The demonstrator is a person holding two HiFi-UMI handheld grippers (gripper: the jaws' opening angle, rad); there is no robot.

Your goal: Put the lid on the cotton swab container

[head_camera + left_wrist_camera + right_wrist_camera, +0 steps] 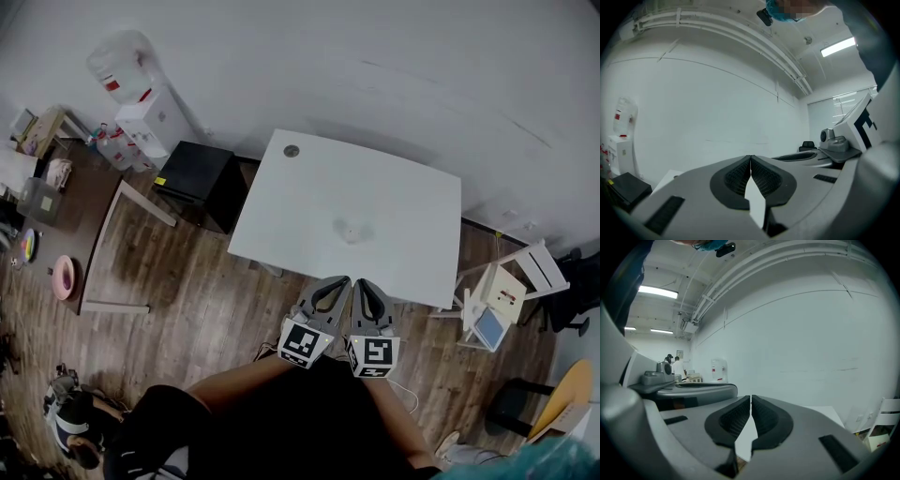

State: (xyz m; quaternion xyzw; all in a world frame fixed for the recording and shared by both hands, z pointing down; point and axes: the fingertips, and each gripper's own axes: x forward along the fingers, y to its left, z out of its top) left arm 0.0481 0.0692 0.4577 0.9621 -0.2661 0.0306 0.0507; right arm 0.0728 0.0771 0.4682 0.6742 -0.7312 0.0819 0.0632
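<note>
On the white table [394, 187], near its middle, lie faint clear items [352, 230]; I cannot tell the cotton swab container from its lid at this distance. My left gripper [341, 280] and right gripper [361, 282] are held side by side above the floor, just short of the table's near edge, pointing at it. Both are shut with nothing between the pads. The left gripper view shows its shut jaws [750, 157] aimed at the white wall, and the right gripper view shows its shut jaws [751, 397] likewise.
A small dark round thing [292, 150] sits at the table's far left corner. A black cabinet [197, 176] and a water dispenser [141, 108] stand to the left, with a brown table [89, 225] further left. A white stool [502, 292] and a yellow chair [562, 398] stand at the right.
</note>
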